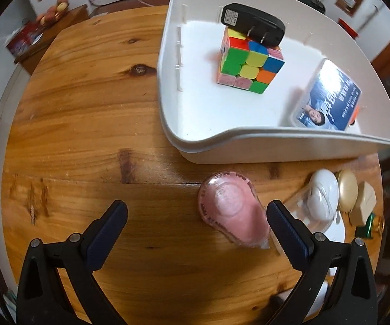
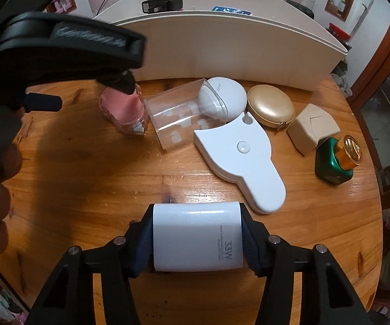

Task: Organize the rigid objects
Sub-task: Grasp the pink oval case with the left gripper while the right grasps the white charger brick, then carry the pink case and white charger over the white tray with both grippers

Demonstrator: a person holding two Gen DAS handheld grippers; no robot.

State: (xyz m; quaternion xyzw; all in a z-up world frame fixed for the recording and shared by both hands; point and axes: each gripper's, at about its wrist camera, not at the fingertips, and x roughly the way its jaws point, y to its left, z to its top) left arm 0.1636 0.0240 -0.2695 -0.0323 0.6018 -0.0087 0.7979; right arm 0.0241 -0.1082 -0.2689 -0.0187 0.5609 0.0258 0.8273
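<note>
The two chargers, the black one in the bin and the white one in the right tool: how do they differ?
The black charger lies on top of the puzzle cube inside the white bin; the white charger is outside it, clamped between the right tool pads above the wooden table. The black one shows its prongs; the white one shows none, only "33W" print. Both are compact, rigid blocks.

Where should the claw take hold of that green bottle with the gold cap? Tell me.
Grip the green bottle across its squat body, below the gold cap, coming down from above. It stands upright at the table's right edge, apart from the beige block, so both sides look free.
</note>
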